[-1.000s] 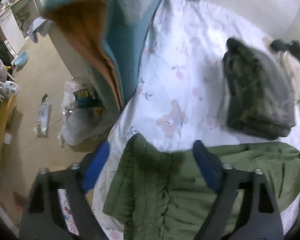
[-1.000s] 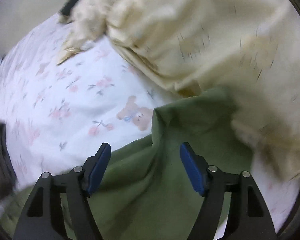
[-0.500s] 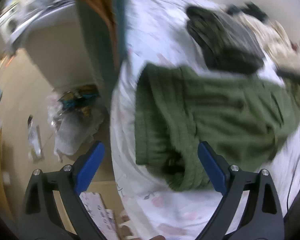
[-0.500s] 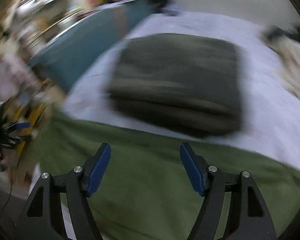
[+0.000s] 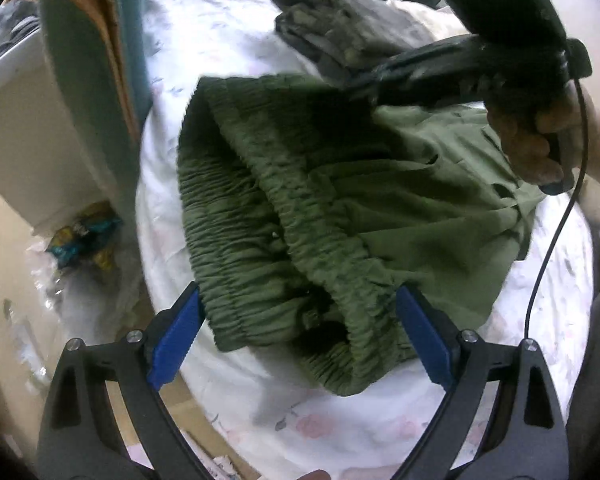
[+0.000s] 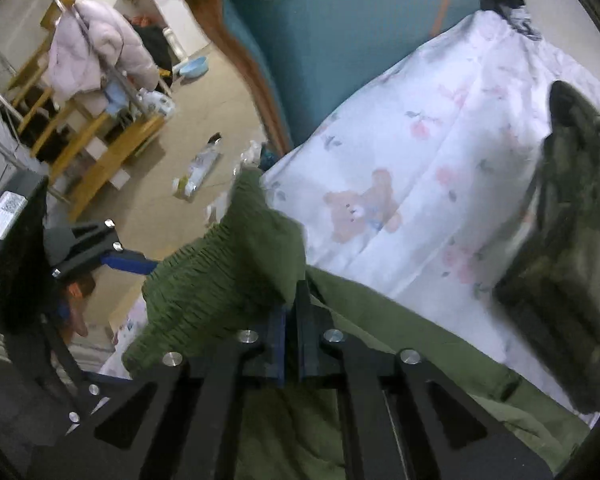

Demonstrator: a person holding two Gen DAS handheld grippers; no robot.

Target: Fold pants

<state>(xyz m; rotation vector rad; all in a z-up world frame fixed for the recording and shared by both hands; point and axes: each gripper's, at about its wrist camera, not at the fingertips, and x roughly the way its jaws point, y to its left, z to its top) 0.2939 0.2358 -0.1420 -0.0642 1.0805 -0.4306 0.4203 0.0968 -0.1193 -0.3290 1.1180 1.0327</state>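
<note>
Green pants [image 5: 340,200] with a gathered elastic waistband lie on a white floral bed sheet [image 5: 220,60], near the bed's edge. My left gripper [image 5: 300,332] is open, its blue pads on either side of the near end of the waistband. My right gripper [image 6: 290,316] is shut on the waistband of the green pants [image 6: 228,276] at its far side and lifts it a little. The right gripper also shows in the left wrist view [image 5: 364,90], coming in from the upper right. The left gripper shows in the right wrist view [image 6: 128,260] at the left.
A folded dark camouflage garment [image 5: 340,28] lies on the sheet beyond the pants, also in the right wrist view [image 6: 572,216]. A teal and orange blanket [image 6: 340,40] hangs at the bed's far end. Bags and litter [image 5: 80,236] lie on the floor beside the bed.
Both grippers have swung to the waistband end of the pants. The right gripper, open before, has shut on the waistband. The left gripper has come close around the waistband's near end.
</note>
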